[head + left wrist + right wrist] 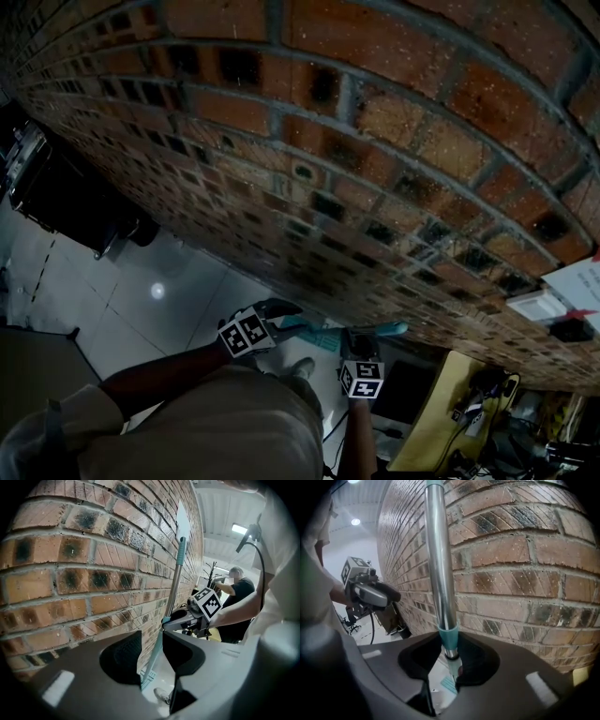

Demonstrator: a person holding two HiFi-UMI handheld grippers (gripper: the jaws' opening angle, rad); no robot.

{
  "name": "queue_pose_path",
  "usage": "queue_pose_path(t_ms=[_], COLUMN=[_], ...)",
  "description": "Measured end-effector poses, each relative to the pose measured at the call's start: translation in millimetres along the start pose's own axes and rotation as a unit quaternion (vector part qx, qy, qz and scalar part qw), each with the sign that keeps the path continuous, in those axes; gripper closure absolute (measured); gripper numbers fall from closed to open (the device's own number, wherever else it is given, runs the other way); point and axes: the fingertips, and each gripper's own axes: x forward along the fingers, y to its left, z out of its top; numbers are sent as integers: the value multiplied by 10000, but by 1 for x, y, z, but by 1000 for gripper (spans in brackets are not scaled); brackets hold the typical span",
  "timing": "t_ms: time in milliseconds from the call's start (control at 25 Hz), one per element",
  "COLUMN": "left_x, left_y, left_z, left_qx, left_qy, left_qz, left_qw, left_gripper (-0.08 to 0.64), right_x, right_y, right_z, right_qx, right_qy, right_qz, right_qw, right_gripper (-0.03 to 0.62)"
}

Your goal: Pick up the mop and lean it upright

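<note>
Steel-handled mop (440,573) stands nearly upright just beside the brick wall (525,555), the right hand-held gripper (450,660) clamped on its teal collar and the left hand-held gripper (151,656) wide with nothing gripped, so apparently only leaning and release remain.

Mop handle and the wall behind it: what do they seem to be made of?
The mop handle looks like polished metal tubing: silvery, with a bright streak along it. Its teal collar looks like smooth plastic, though that is a guess. The wall is rough red-brown brick with grey mortar joints.
</note>
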Motion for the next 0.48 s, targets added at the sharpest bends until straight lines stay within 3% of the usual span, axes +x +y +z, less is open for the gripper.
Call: queue_pose_path(t_ms=[480], left_x=[10], left_y=[9], left_z=[-20], left_qx=[-66], left_qy=[281], left_qz=[14], left_qw=[9996], left_gripper=[399], right_x=[34], right_y=[-12], right_z=[-30], right_qx=[-188], right_qy=[307], right_qz=[78], right_qw=[9993], right_gripper=[482])
